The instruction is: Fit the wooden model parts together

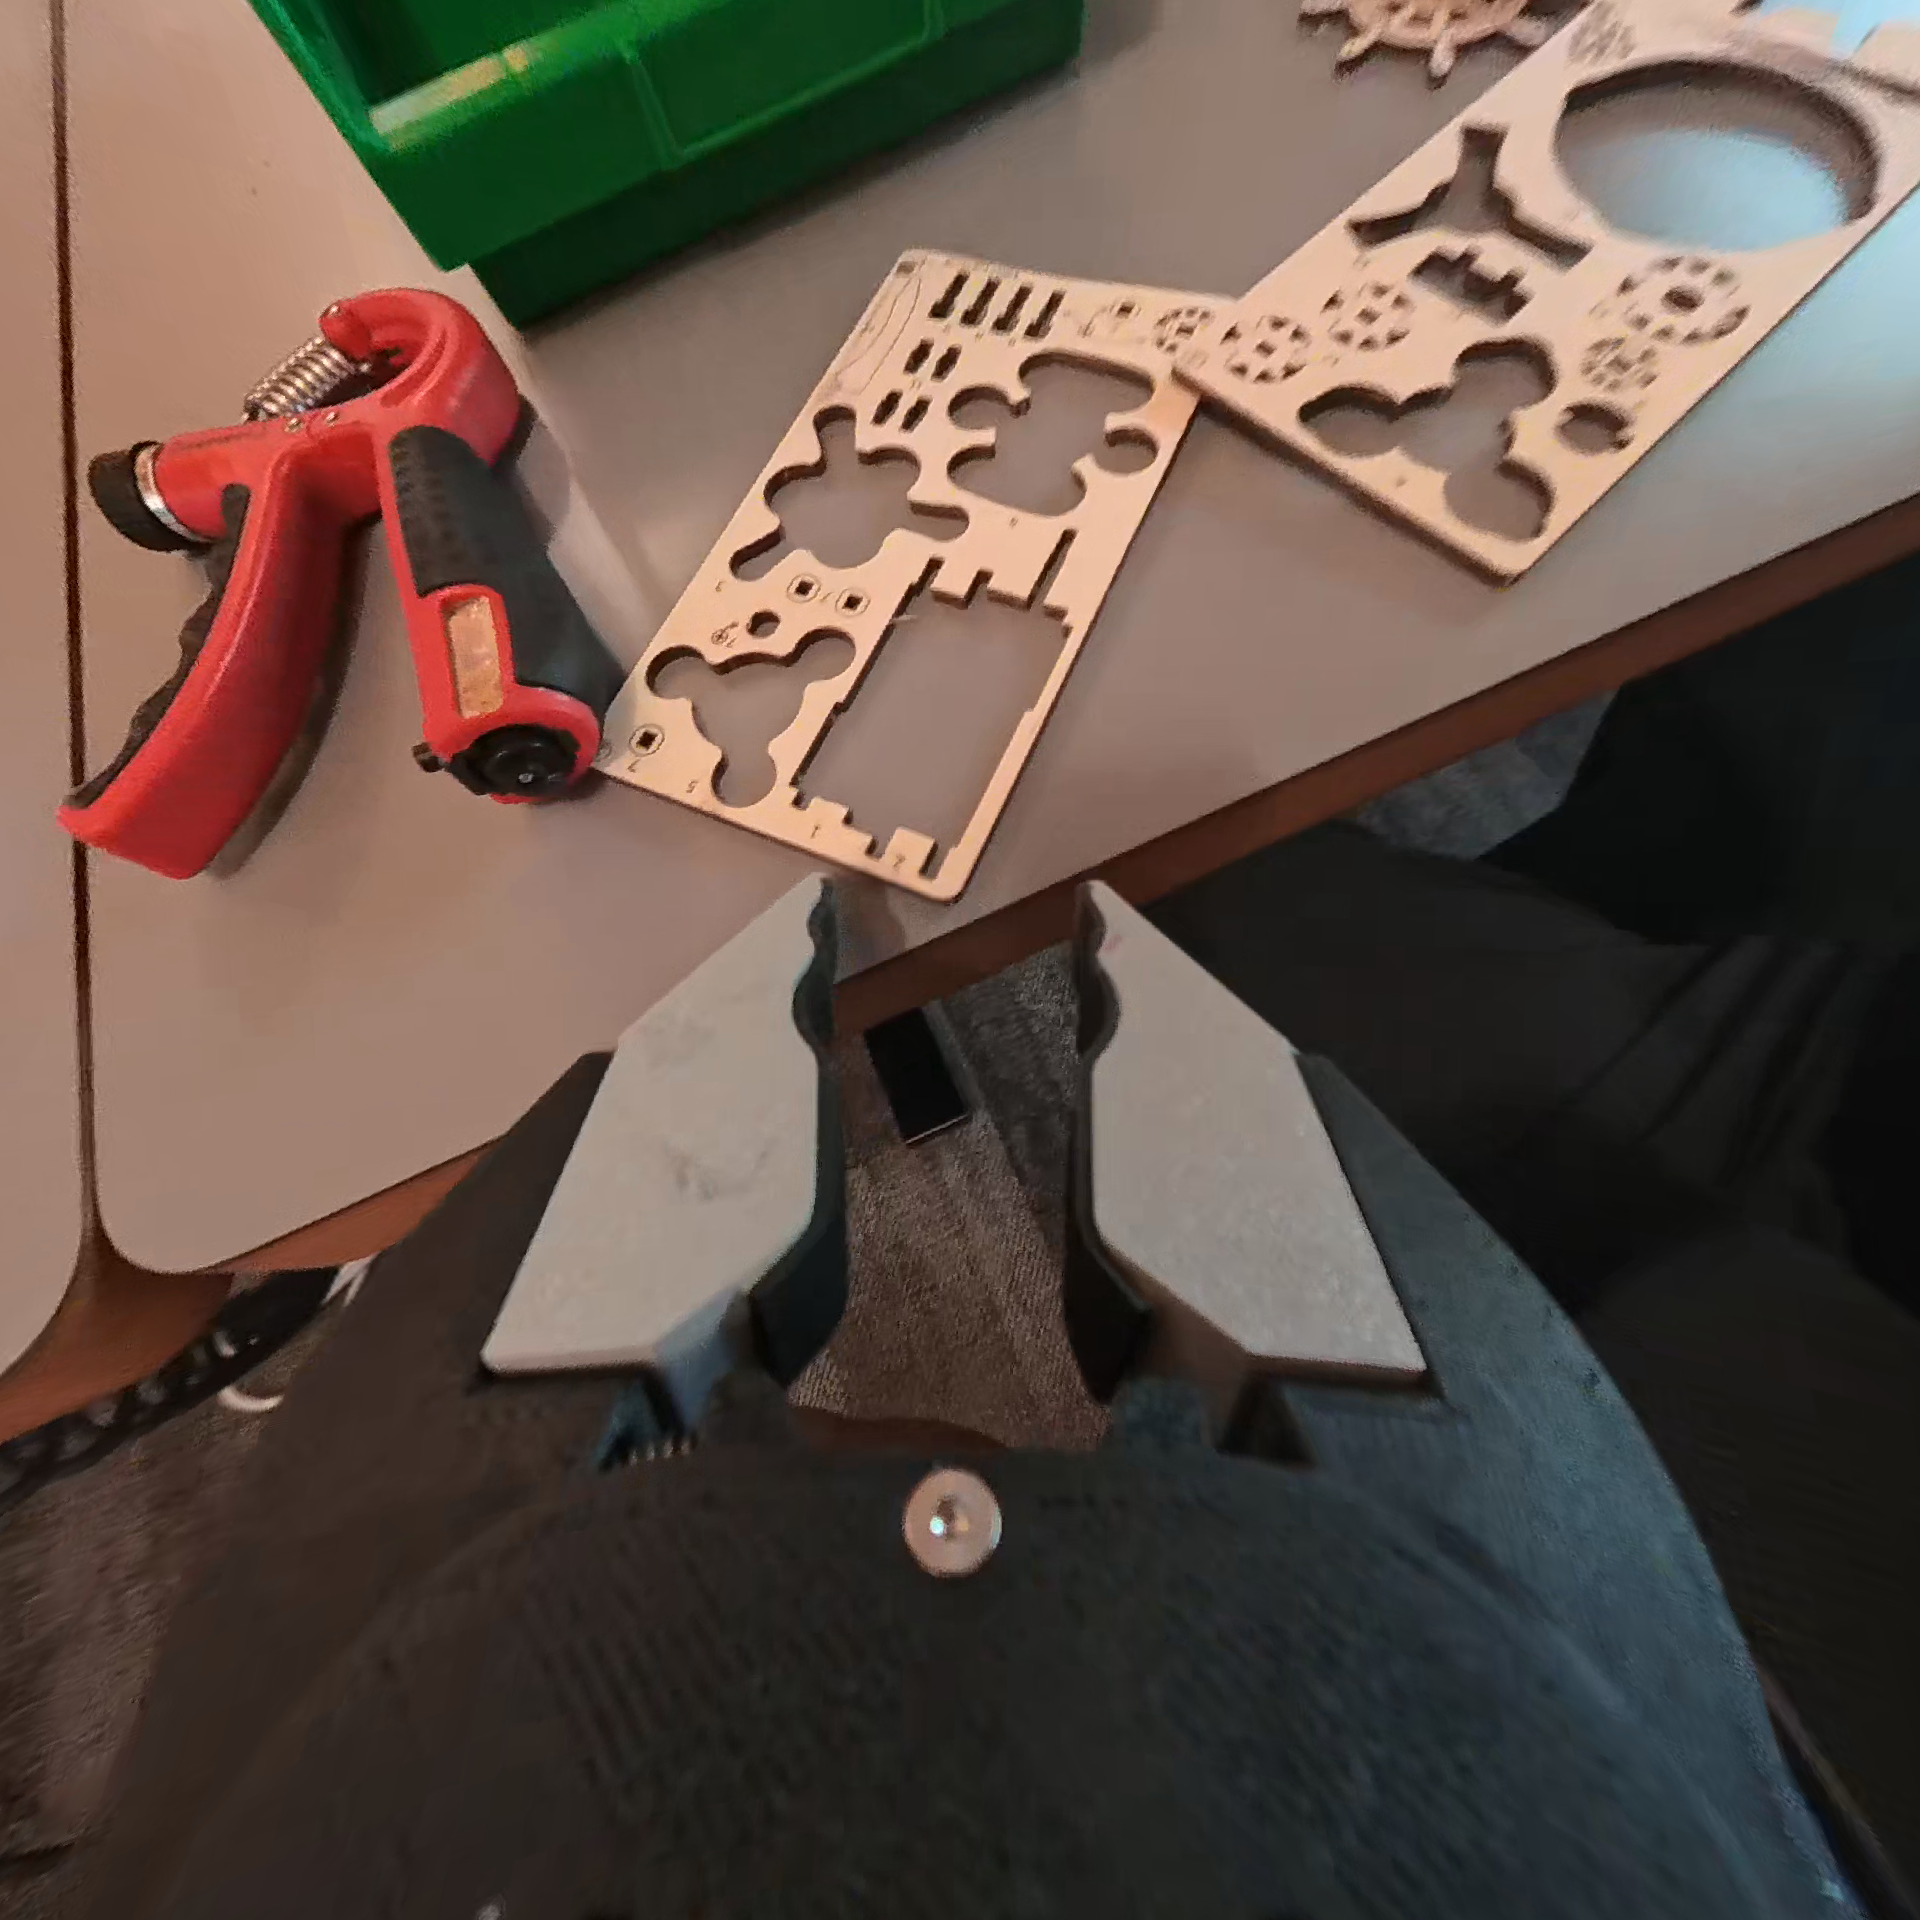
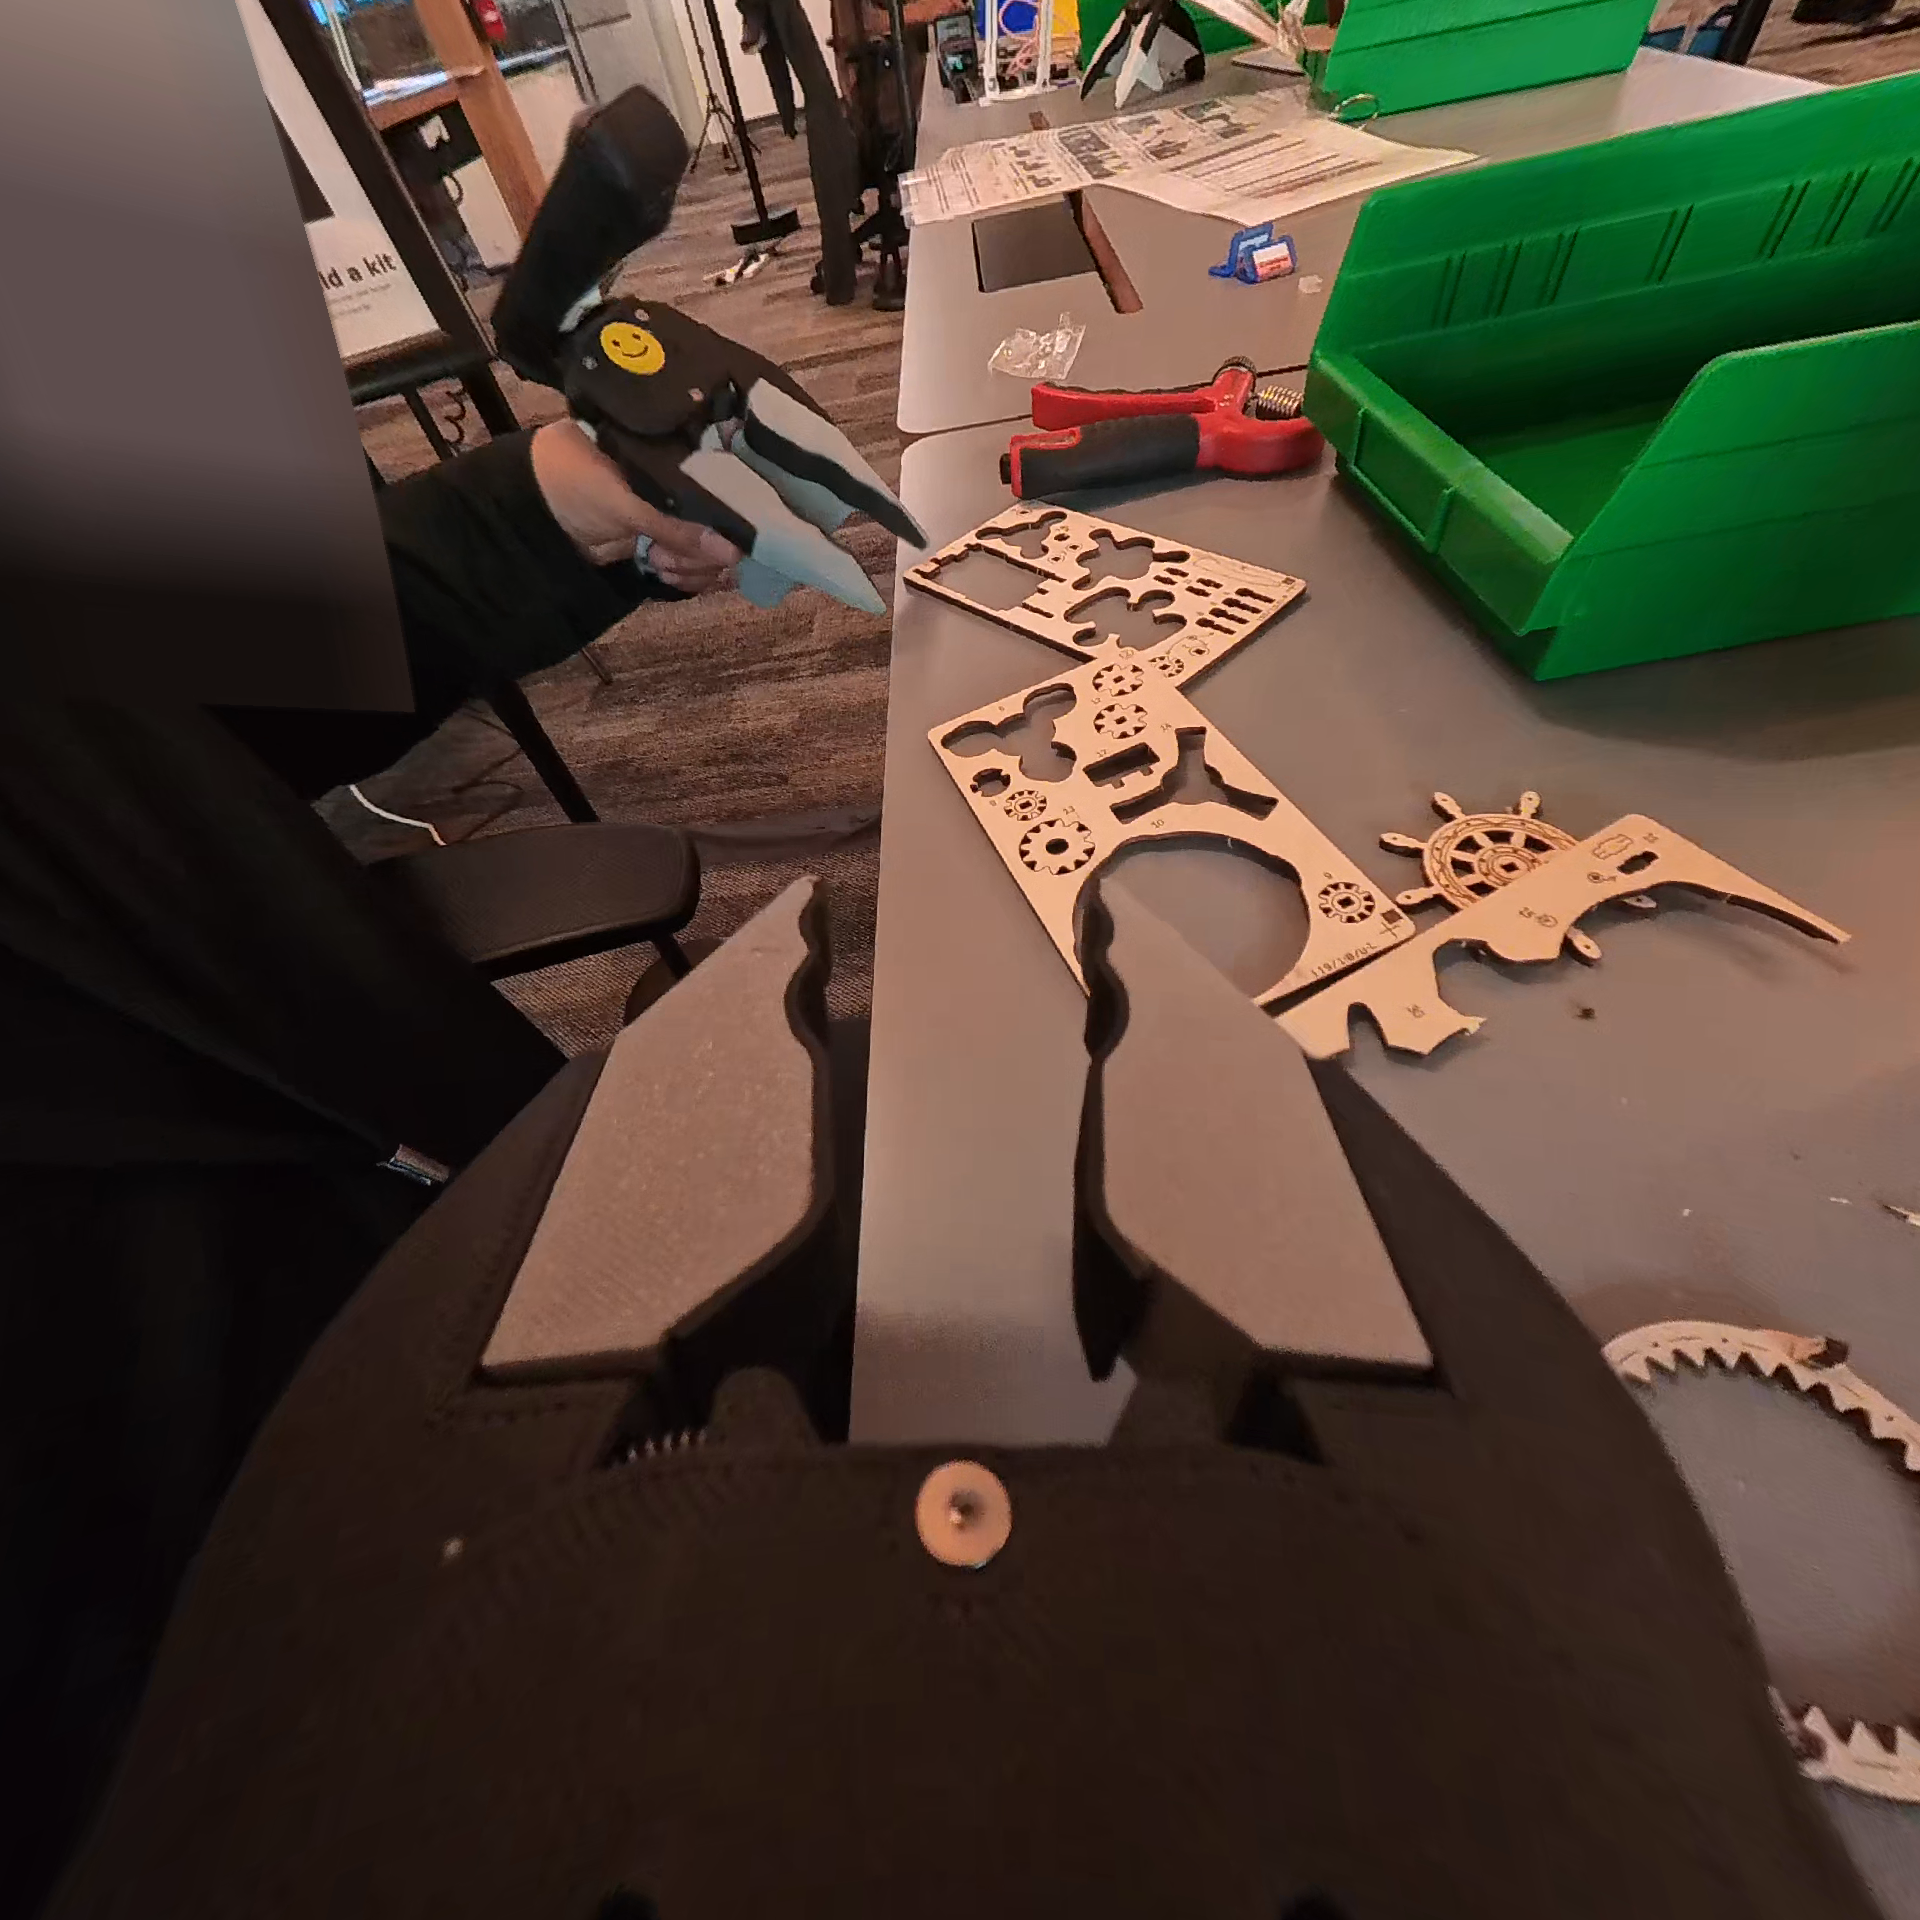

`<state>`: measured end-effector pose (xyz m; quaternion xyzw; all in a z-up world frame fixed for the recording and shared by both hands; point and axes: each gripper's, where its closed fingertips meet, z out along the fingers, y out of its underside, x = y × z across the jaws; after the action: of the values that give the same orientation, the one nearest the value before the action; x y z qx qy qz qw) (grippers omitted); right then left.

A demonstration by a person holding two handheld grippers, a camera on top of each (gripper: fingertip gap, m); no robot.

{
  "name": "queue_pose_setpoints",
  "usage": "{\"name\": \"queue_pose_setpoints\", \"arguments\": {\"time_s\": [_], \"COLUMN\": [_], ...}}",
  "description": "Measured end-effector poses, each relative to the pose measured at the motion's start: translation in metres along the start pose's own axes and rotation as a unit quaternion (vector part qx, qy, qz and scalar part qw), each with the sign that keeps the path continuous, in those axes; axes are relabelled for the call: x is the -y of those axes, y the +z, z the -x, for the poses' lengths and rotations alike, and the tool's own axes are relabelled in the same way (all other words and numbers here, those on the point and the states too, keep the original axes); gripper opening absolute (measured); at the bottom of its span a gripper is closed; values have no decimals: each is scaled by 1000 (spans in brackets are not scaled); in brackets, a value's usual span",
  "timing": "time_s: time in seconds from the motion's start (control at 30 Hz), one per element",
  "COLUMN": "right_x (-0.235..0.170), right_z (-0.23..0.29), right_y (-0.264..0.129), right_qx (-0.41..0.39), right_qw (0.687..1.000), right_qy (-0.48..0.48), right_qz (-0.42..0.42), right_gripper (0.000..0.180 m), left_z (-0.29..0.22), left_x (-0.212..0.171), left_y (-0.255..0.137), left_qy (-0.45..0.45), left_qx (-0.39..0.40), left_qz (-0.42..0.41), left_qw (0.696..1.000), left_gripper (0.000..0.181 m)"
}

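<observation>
Two flat wooden sheets with punched-out shapes lie on the grey table (image 1: 416, 987): one (image 1: 997, 530) near the front edge, the other (image 1: 1403, 488) to its right. The right wrist view shows both, the far one (image 2: 1174, 649) and the near one (image 2: 1164, 821), plus a wooden ship's wheel (image 2: 1486, 857), a curved wooden part (image 2: 1538, 925) resting on it, and a toothed wooden ring (image 2: 1766, 1371). My left gripper (image 1: 956, 914) is open and empty over the table's front edge; it also shows in the right wrist view (image 2: 821, 530). My right gripper (image 2: 951, 904) is open and empty, just short of the near sheet.
A red hand-grip exerciser (image 1: 312, 540) lies left of the sheets. A green plastic bin (image 2: 1662, 416) stands behind them. Papers (image 2: 1174, 156) and a small plastic bag (image 2: 1039, 348) lie on the farther table. A black chair (image 2: 540, 894) stands beside the table's edge. Spacing between my two grippers at the tips: around 30 cm. The wooden ship's wheel (image 2: 1486, 857) lies some 15 cm from my right tips, 25 cm from my left tips.
</observation>
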<state>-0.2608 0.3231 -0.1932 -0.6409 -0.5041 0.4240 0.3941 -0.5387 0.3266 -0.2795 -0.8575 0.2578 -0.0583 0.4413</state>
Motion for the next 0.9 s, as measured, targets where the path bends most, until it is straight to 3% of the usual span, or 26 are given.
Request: {"name": "queue_pose_setpoints", "arguments": {"time_s": [0.17,0.33,0.43,0.5,0.6,0.9], "right_x": [-7,-4,-3,-3,-6,-5], "right_z": [-3,-4,-3,-2,-3,-9], "right_y": [-4,-3,-1,-1,-4,-10], "right_qx": [-5,9,11,9,2,2], "right_qw": [1000,1000,1000,1000,1000,999], "right_qy": [13,28,26,23,22,37], "right_qz": [6,-6,-7,-4,2,-14], "right_gripper": [45,45,45,45,44,44], "left_z": [9,0,-2,2,-8,4], "left_x": [-8,18,23,16,11,-1], "left_y": [-8,-6,8,16,12,0], "left_qy": [-17,10,49,76,76,75], "left_qx": [9,-14,-20,-23,-86,-107], "left_qz": [-1,-41,-18,13,27,50], "left_qw": [1000,999,998,997,993,990], "left_gripper": [37,37,37,28,1,1]}}
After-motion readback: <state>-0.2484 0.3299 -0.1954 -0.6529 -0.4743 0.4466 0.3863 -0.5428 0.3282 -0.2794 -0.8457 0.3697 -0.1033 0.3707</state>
